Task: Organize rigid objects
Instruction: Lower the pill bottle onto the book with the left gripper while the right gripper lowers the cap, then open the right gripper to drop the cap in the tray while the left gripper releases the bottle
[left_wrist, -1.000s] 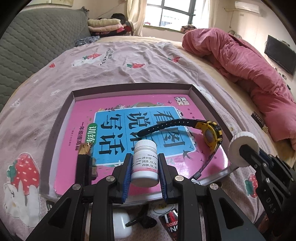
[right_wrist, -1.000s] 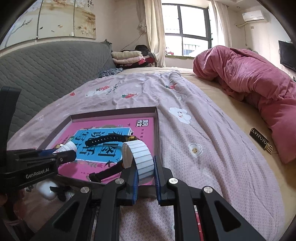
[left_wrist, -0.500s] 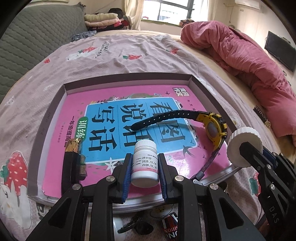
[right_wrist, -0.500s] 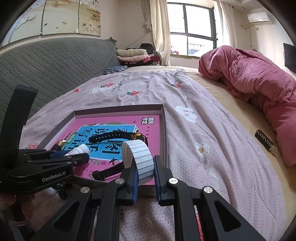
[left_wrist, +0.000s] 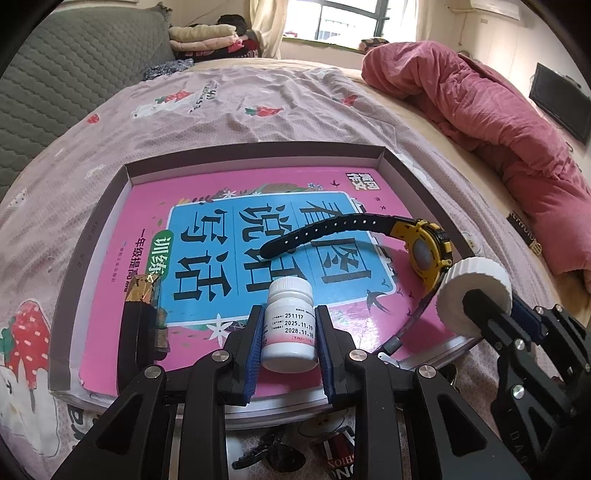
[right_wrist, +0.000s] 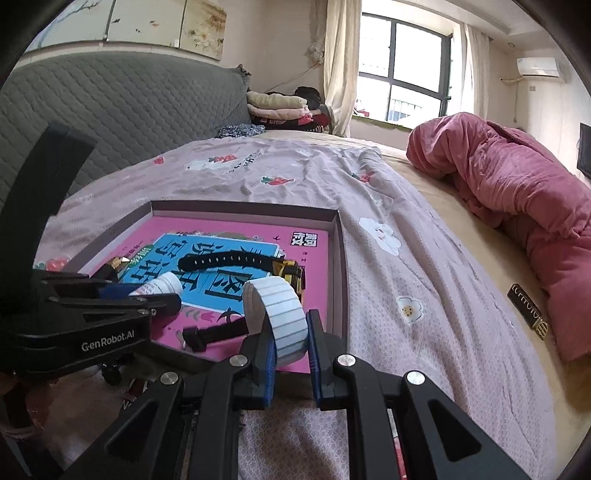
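Note:
My left gripper is shut on a small white pill bottle, held upright over the near edge of a pink book that lies in a shallow grey box lid. A yellow-and-black wristwatch rests on the book, and a black-and-gold tube lies at its near left. My right gripper is shut on a white ribbed round lid, held on edge just above the box's near right corner. That lid also shows at the right of the left wrist view.
The box sits on a mauve strawberry-print bedsheet. A crumpled pink duvet lies to the right, with a small dark bar-shaped object near it. A few small dark items lie just in front of the box. A grey padded headboard stands at left.
The left wrist view has tipped down slightly toward the box, and the right gripper has rolled a little with the lid. Neither hand has shifted much and both grips are unchanged.

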